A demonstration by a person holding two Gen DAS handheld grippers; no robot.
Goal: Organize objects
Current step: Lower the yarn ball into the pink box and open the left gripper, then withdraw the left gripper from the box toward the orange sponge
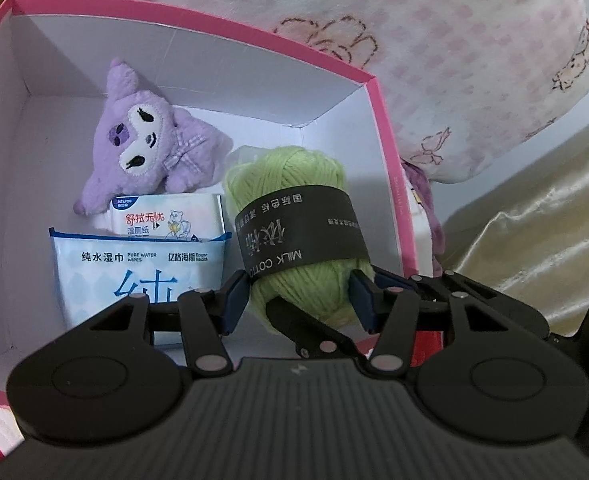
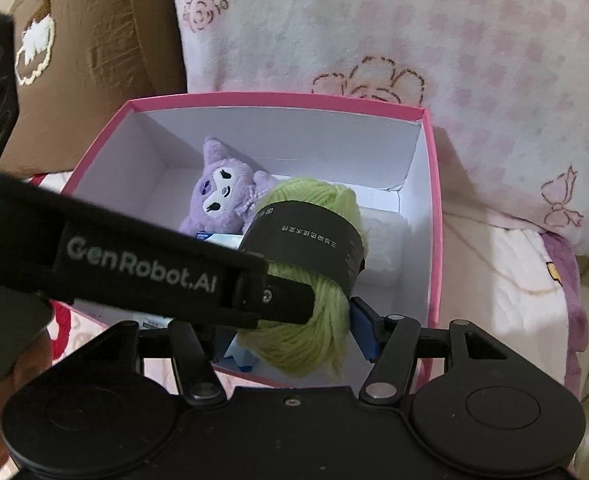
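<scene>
A: In the left wrist view we had the left gripper (image 1: 300, 298) low in the middle of the frame, its blue pads (image 1: 236, 300) pressed on either side of the green yarn ball (image 1: 294, 216), so we read it as clamped on the yarn.

B: And the yarn sat over the right half of the pink box (image 1: 390, 168), just right of centre, with a dark paper band around it.

A: Left of it we saw the purple plush toy (image 1: 150, 152) toward the back of the box, in the upper left of the frame, and two wipes packs in front of it: the small wipes pack (image 1: 166, 216) behind the large blue wipes pack (image 1: 142, 272).

B: From the right wrist view, the right gripper (image 2: 294, 336) was at the bottom centre. We saw one blue pad (image 2: 364, 330) beside the yarn; the other was hidden behind the left gripper's arm, which crossed from the left edge. We could not tell whether it gripped.

A: A pink-patterned blanket (image 2: 454, 60) filled the upper right, a brown cushion (image 2: 94, 60) the upper left.
</scene>
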